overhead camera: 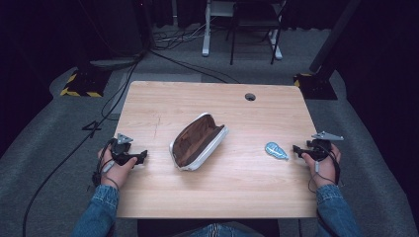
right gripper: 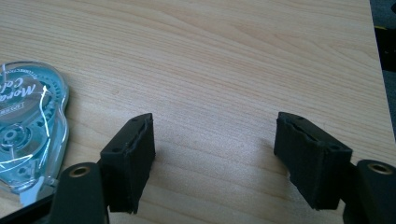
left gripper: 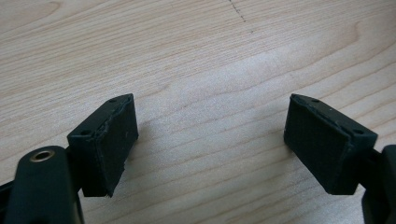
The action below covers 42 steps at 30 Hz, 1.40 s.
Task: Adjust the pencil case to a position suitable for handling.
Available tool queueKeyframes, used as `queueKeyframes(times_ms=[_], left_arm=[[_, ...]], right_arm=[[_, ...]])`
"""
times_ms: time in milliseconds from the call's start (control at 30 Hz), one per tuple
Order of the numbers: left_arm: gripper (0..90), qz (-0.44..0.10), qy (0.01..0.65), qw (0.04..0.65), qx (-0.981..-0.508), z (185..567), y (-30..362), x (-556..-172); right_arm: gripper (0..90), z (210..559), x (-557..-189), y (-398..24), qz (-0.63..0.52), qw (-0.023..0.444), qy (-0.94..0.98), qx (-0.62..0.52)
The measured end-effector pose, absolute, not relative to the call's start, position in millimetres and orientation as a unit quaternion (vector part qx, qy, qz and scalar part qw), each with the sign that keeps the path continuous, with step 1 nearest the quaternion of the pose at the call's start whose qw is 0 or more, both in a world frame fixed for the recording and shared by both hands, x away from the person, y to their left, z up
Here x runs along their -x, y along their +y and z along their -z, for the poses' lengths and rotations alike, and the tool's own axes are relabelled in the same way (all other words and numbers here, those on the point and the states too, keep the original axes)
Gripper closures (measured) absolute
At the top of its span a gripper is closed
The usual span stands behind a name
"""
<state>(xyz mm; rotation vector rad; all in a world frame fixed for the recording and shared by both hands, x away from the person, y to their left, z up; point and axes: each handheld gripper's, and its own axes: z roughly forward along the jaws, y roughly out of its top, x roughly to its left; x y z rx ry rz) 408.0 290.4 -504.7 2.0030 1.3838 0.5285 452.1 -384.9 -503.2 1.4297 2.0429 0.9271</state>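
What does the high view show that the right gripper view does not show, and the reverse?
High view alone: the open pencil case lying mid-table, the left gripper and both hands. Right gripper view alone: the printed lettering and inner wheels of the correction tape, and the right gripper with its jaws wide apart over bare wood. Both share the wooden table and the blue tape dispenser.

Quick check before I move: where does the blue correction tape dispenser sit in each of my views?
High view: the correction tape dispenser lies on the table's right side, just ahead of the right tool.
Right gripper view: the dispenser sits at the left edge, beside the near jaw, not between the jaws.
Left gripper view: not in it.
Shared landmark: the light wood table.
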Motion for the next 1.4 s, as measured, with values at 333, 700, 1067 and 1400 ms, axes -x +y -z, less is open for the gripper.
queueKeyframes(times_ms=[333, 700, 1067, 1400], left_arm=[[15.4, -0.197, 0.526, 0.318, -0.764, 504.7, 289.4, -409.7], [18.5, -0.193, 0.529, 0.322, -0.760, 503.2, 290.4, -409.2], [22.2, -0.205, 0.517, 0.352, -0.753, 475.1, 283.0, -398.0], [24.6, -0.185, 0.506, 0.377, -0.753, 448.0, 264.8, -373.7]], right_arm=[[29.4, 503.3, -451.6, -384.2, -0.340, 0.236, 0.749, -0.517], [29.4, 503.2, -451.1, -383.9, -0.341, 0.236, 0.751, -0.514], [29.3, 503.3, -451.9, -383.1, -0.341, 0.235, 0.751, -0.514], [29.4, 503.3, -450.5, -382.3, -0.342, 0.234, 0.754, -0.511]])
